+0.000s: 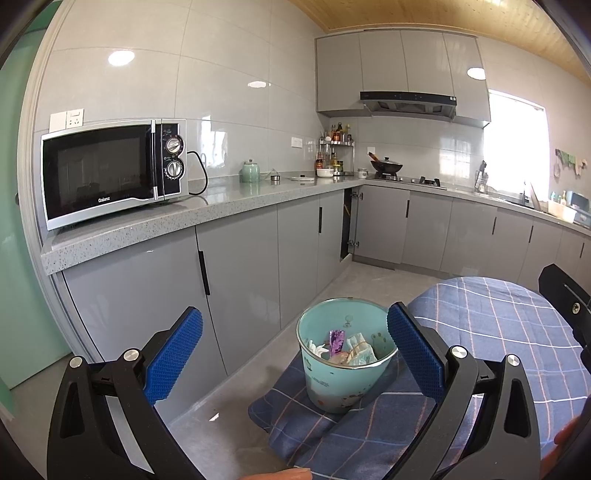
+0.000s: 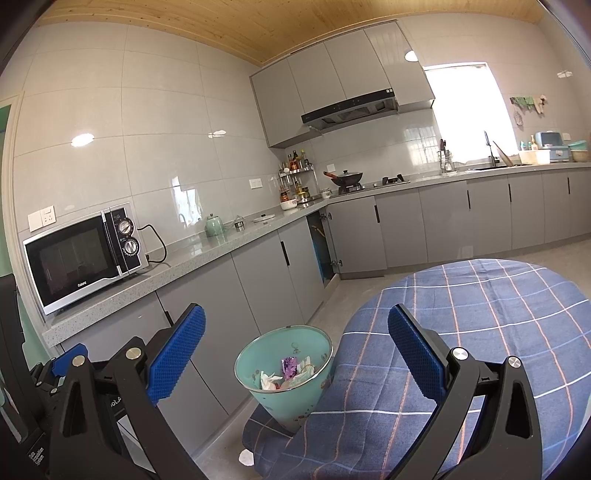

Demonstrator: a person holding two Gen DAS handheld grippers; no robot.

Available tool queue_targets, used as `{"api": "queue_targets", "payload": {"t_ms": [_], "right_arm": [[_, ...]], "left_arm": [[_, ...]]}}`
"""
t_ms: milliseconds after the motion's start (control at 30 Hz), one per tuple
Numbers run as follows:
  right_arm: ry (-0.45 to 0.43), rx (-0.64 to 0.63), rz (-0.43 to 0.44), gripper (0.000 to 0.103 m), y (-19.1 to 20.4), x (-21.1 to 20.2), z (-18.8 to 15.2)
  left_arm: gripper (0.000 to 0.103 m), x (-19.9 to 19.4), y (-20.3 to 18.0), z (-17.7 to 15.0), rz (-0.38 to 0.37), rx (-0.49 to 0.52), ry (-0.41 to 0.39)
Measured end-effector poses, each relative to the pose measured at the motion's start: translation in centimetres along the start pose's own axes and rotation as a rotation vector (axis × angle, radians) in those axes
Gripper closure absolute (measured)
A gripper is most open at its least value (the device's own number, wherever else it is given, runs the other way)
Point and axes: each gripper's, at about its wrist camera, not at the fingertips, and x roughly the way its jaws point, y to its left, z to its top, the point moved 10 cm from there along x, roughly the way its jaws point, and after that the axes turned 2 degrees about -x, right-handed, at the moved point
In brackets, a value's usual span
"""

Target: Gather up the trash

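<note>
While both tongs gape empty, bin (trash-filled) sits on checked cloth in grey kitchen.

A blue plaid cloth is covering the table. A teal trash bin is standing on its near left edge.

From my feed: left gripper and right gripper have matt black plastic frames, blue knurled rubbery pads, shiny metal bolts. Bin at 6 o'clock is glossy teal, printed, with a metal-looking rim; crumpled paper and foil-like wrappers inside. Tablecloth at 4 o'clock is woven plaid cloth, matt. Cabinets glossy grey, countertop polished speckled stone, wall tiles glossy, ceiling wood planks.
</note>
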Motion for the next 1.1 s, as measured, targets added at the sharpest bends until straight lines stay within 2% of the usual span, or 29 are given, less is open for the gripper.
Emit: {"api": "queue_targets", "payload": {"t_ms": [500,633,800,967,1100], "right_arm": [[-0.004,0.001,-0.004,0.006,-0.12,-0.05,0.12],[-0.004,0.004,-0.006,0.006,-0.30,-0.07,0.12],[0.000,0.009,-0.011,0.006,-0.59,-0.03,0.08],[-0.001,0.005,-0.012,0.006,-0.50,-0.03,0.14],[-0.001,-0.002,-0.012,0.006,-0.33,-0.05,0.13]], "left_arm": [[0.005,0.09,-0.08,-0.14,0.001,0.001,0.003],[0.005,0.29,-0.05,-0.23,0.026,0.012,0.003],[0.005,0.89,-0.15,-0.61,0.006,0.003,0.033],[0.005,0.78,-0.09,-0.49,-0.002,-0.007,0.027],[0.005,0.61,-0.70,-0.69,-0.088,-0.037,0.036]]}}
